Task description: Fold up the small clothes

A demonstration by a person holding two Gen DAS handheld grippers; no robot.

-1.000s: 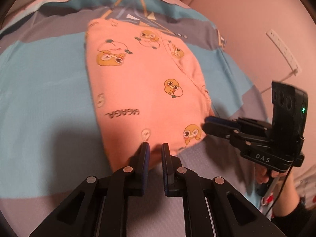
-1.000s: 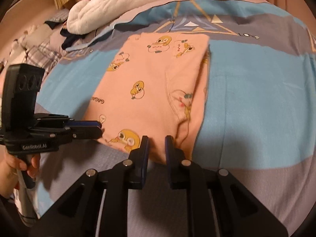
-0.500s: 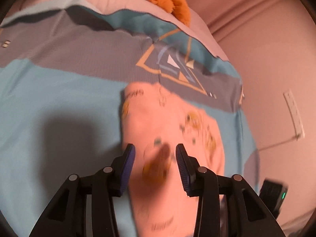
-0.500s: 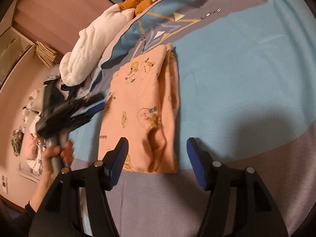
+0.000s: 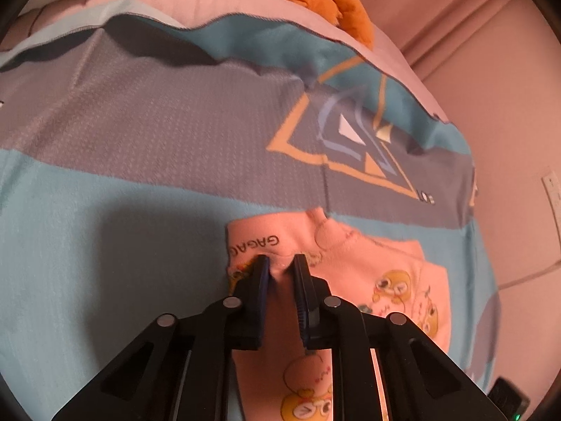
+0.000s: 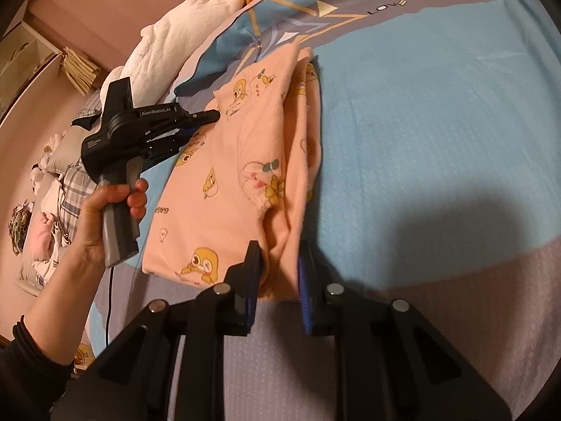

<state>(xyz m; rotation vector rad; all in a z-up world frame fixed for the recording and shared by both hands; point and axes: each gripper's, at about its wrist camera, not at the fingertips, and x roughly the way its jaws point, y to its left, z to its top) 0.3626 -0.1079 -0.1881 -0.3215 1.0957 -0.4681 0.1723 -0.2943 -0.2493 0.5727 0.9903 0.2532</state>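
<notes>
A small pink garment with yellow duck prints (image 6: pixel 245 161) lies folded lengthwise on the blue and grey bedspread (image 6: pixel 438 122). My left gripper (image 5: pixel 280 263) is shut on a pinch of its far edge near the "GAGA" print (image 5: pixel 254 245). In the right wrist view the left gripper (image 6: pixel 200 119) sits at the garment's far left edge. My right gripper (image 6: pixel 278 252) is closing on the near right corner, with pink fabric bunched between its narrowed jaws.
A white fluffy blanket (image 6: pixel 175 31) and an orange plush (image 5: pixel 336 3) lie at the head of the bed. Piled clothes (image 6: pixel 52 189) sit off the left side. A pink wall with a socket (image 5: pixel 550 189) is close on the right.
Both grippers were open half a second ago. The left has dropped onto the garment's far edge and closed on it. The right has moved in to the near corner and narrowed around the fabric.
</notes>
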